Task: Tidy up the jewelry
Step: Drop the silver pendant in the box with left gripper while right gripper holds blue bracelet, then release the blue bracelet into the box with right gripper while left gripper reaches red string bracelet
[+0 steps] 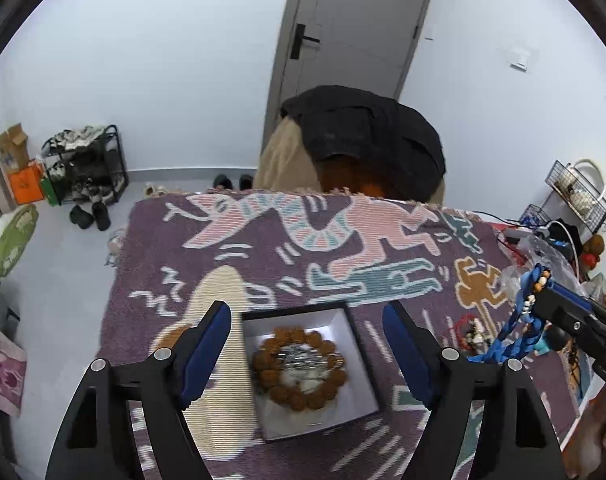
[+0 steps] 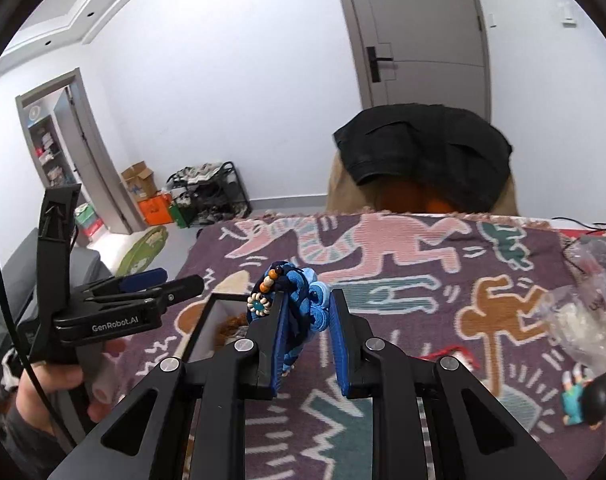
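Left gripper (image 1: 305,346): nearest the lens, black frame with blue pads, jaws standing wide and released, nothing between them, hovering over the box. "GenRobot.AI" is showing in white on its body in the right wrist view, where a hand (image 2: 59,384) is gripping the handle.

Right gripper (image 2: 307,336): jaws clenching on a blue braided cord piece (image 2: 303,300), which is carrying a strand of beads (image 2: 269,280) and is standing up between the pads.

Patterned cloth (image 1: 263,240): purple, with pink, teal and brown figures, covering the table.

Box (image 1: 359,344): dark rim, white inside, sitting on the cloth and holding a brown bead bracelet (image 1: 299,364) lying flat in a ring.

Red bead string (image 1: 469,328): lying on the cloth beside the box.
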Available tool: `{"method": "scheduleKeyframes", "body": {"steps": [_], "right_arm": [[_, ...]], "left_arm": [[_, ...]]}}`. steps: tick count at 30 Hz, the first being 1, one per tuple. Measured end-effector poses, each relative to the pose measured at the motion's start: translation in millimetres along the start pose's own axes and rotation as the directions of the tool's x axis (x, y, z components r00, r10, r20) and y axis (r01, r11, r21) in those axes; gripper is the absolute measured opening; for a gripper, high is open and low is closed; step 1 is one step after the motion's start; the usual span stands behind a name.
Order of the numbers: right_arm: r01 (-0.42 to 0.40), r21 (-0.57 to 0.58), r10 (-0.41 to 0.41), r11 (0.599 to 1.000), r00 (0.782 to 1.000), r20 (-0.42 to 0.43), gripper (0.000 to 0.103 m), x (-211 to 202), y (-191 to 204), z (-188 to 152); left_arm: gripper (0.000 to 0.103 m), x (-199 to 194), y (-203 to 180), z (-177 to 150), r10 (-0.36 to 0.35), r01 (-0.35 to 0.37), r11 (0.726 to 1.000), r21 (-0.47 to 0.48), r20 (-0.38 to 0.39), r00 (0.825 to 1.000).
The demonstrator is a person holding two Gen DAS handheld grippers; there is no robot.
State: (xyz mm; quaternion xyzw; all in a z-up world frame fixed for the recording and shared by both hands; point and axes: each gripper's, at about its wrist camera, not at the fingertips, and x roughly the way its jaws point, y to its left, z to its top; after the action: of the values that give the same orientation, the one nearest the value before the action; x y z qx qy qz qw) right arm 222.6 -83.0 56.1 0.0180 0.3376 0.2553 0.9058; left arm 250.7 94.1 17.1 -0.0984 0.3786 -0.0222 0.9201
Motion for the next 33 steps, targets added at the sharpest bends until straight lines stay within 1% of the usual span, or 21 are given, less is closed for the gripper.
{"method": "scheduleKeyframes", "body": {"steps": [2,7,14,17,18,19,21,25,28,33], "right_arm": [[-0.021,-0.001,0.021,1.0,1.0,-0.014,0.021,11,7,-1],[-0.073,0.004,0.073,0.997,0.996,-0.043,0.022,34,21,-4],[-0.119,0.012,0.12,0.993,0.99,-0.079,0.022,67,41,-6],[-0.165,0.039,0.168,0.986,0.98,-0.105,0.023,81,45,-8],[-0.17,0.045,0.174,0.984,0.978,-0.117,0.027,85,45,-9],[-0.168,0.049,0.173,0.985,0.977,-0.129,0.04,87,45,-10],[-0.148,0.053,0.154,0.988,0.979,-0.135,0.059,88,41,-14],[-0.125,0.077,0.134,0.989,0.983,-0.125,0.06,78,24,-20],[-0.092,0.113,0.105,0.989,0.988,-0.112,0.06,62,-2,-22],[-0.053,0.146,0.066,0.988,0.994,-0.085,0.06,29,-42,-19]], "left_arm": [[0.079,-5,11,-1,0.028,-0.028,1.0,-0.011,0.01,1.0],[0.079,-14,40,-7,0.063,-0.062,0.997,-0.045,0.016,0.998],[0.079,-24,73,-14,0.087,-0.085,0.992,-0.089,0.018,0.996],[0.079,-25,80,-17,0.093,-0.091,0.991,-0.103,0.015,0.996],[0.079,-25,81,-17,0.093,-0.091,0.99,-0.105,0.014,0.996],[0.079,-25,82,-18,0.094,-0.092,0.99,-0.106,0.013,0.996],[0.079,-24,82,-19,0.092,-0.09,0.99,-0.106,0.01,0.996],[0.079,-20,69,-19,0.071,-0.069,0.993,-0.093,0.011,0.997],[0.079,-17,51,-17,0.046,-0.045,0.997,-0.07,0.016,0.999],[0.09,-12,14,-14,0.009,-0.009,1.0,-0.024,0.018,1.0]]}}
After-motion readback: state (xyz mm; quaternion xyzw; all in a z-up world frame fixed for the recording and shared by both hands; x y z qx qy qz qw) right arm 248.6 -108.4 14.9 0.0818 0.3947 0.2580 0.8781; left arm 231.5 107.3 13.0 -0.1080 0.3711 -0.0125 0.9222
